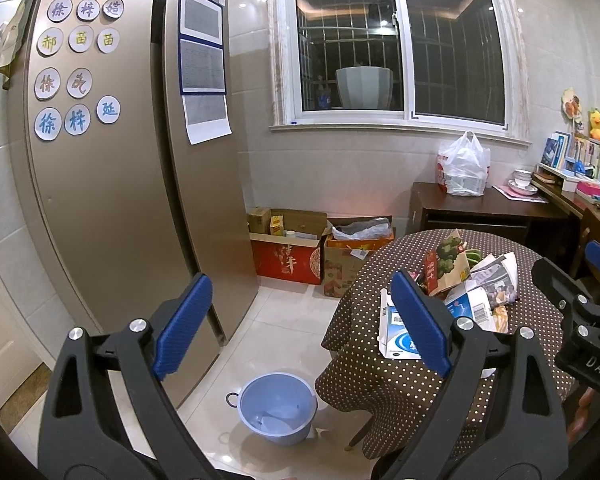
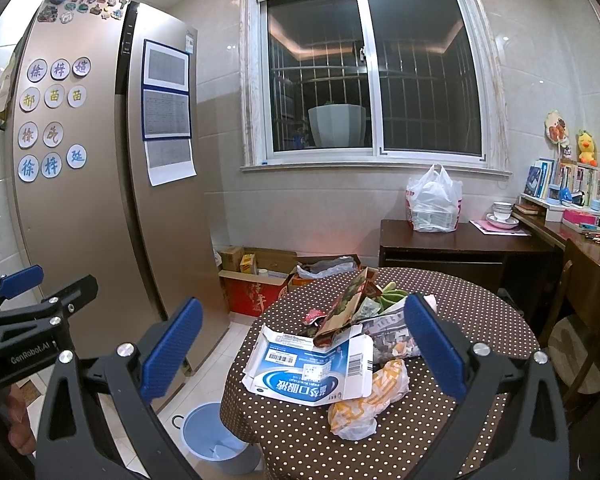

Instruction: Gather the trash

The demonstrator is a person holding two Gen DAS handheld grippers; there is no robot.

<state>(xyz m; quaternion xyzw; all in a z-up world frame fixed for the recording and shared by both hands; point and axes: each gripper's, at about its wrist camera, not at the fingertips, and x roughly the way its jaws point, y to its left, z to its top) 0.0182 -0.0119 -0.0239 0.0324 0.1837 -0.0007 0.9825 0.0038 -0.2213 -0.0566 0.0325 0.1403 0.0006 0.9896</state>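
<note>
Both claws gape wide and empty: the left gripper (image 1: 304,320) above the floor beside the table (image 1: 360,344), the right gripper (image 2: 304,350) over the flattened blue carton (image 2: 300,376) and crumpled wrappers (image 2: 364,404) heaped mid-tabletop; a blue bin (image 1: 278,408) stands on the floor below the table's left edge

Left wrist view: from above the floor, beside the round table (image 1: 440,360), facing fridge (image 1: 112,184) and window (image 1: 396,40). Right wrist view: further right, nearer above the table top, same direction, perhaps slightly higher. Shared in both: fridge, window, table, blue bin (image 1: 277,409)
</note>
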